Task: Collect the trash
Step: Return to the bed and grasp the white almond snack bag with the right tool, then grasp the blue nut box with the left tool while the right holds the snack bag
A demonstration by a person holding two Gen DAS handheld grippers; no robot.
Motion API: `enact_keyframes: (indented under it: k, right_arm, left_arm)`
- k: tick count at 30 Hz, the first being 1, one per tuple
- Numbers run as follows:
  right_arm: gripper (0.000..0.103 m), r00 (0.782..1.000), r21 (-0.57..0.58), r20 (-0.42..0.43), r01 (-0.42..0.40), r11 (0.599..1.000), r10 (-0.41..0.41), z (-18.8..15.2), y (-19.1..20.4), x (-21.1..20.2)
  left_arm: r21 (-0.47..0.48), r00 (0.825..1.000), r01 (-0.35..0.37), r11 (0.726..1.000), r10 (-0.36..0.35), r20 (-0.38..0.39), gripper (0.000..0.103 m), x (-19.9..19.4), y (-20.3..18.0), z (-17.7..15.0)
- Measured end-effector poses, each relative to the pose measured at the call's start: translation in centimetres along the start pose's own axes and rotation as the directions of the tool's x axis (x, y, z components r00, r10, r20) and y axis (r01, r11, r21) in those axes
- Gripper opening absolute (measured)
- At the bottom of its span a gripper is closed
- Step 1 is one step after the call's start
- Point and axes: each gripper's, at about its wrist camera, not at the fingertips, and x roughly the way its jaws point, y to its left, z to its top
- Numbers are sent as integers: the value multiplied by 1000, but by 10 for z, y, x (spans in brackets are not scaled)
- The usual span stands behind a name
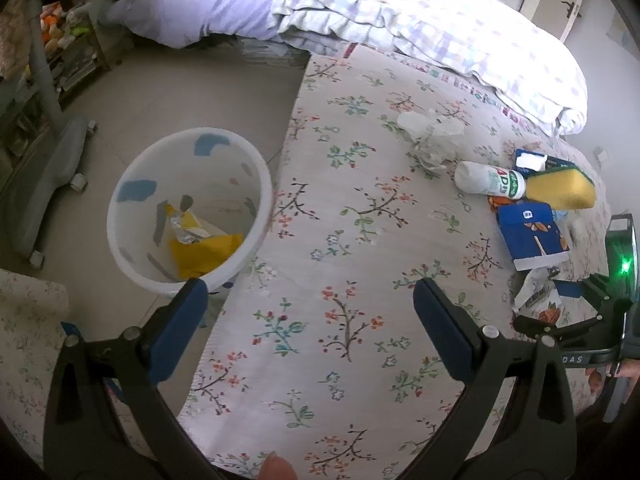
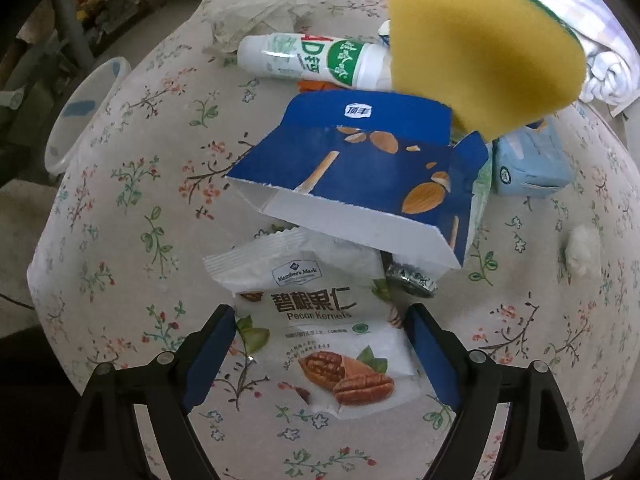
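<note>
**A:** Right gripper point(image 2: 322, 322) is low over the bedspread point(image 2: 132, 184), fingers spread wide, and the pecan kernels packet point(image 2: 320, 320) lies flat right between them. Nothing clamped so far.

**B:** That flatness is the worry. A thin foil packet lying flush on soft fabric: close too shallow and the pads may slide over it, close too deep and I'd say they pinch the bedspread along with it.

**A:** And look just ahead of the fingertips. The torn blue box point(image 2: 360, 168) overlaps the packet's far edge, with a crumpled silver wrapper point(image 2: 412, 278) tucked under it.

**B:** So a lift could drag the box, or flick that wrapper off somewhere. Further ahead there's the white bottle point(image 2: 308, 60) on its side, which looks ready to roll if nudged, and a yellow sponge point(image 2: 480, 48) up to the right.

**A:** Left gripper point(image 1: 310, 298)?

**B:** Also spread open, holding nothing, hovering over bare bedspread. The white bin point(image 1: 188, 208) sits on the floor ahead and to its left, a yellow wrapper point(image 1: 204, 254) already inside.

**A:** So the carry goes across the bed's edge.

**B:** Right, and with a weak pinch the packet could slip out short of the rim.
</note>
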Motion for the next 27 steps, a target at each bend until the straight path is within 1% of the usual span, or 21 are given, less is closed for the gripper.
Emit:
enact_keyframes:
  k: [1,2,3,5,6,8,11,13,14,16,17,21,23,25,27]
  right_arm:
    - [83,1000,2,2,-4,1000,4,0,1,0]
    - [81,1000,5,7,-13,1000,13,0,2,-2]
    - [75,1000,7,12,-18,1000,18,-1,1,-4]
    - [70,999,12,26,-36,999,36,-5,-5,-11]
    - [64,998,14,32,-46,999,45,-7,-7,-13]
    - [61,997,19,43,-58,998,57,-12,-11,-20]
    - [53,995,35,63,-84,996,81,-22,-25,-32]
    - [42,992,37,75,-101,994,99,-28,-31,-37]
    - [40,991,41,82,-110,993,106,-35,-35,-41]
    - [9,990,48,89,-116,992,111,-40,-44,-44]
    - [9,989,58,91,-121,991,116,-43,-45,-50]
    - [9,989,84,105,-114,990,105,-57,-70,-61]
    - [9,985,111,113,-142,984,129,-63,-80,-66]
    - [9,986,116,121,-128,985,114,-63,-81,-65]
    - [8,986,120,134,-113,986,97,-66,-90,-72]
  left_arm:
    - [8,1000,2,1000,-2,-2,102,1,-4,0]
    - [17,1000,5,1000,-5,-4,102,1,-9,-1]
    - [23,1000,8,1000,-8,-6,102,2,-11,-1]
    - [43,1000,16,999,-16,-14,102,4,-20,-2]
    - [54,1000,20,998,-19,-17,102,5,-25,-2]
    - [75,999,27,997,-26,-24,102,7,-34,-2]
    - [100,999,37,994,-34,-34,102,11,-50,-1]
    - [109,998,47,993,-43,-42,102,14,-60,-1]
    - [112,998,53,992,-48,-48,102,16,-66,0]
    - [118,997,66,991,-60,-57,102,20,-75,0]
    - [121,996,73,990,-66,-61,102,21,-79,0]
    - [131,992,110,985,-99,-84,102,29,-101,0]
    - [141,990,119,983,-107,-91,102,32,-111,0]
    - [153,989,126,980,-113,-91,102,34,-118,0]
    - [169,988,140,976,-126,-87,102,36,-128,0]
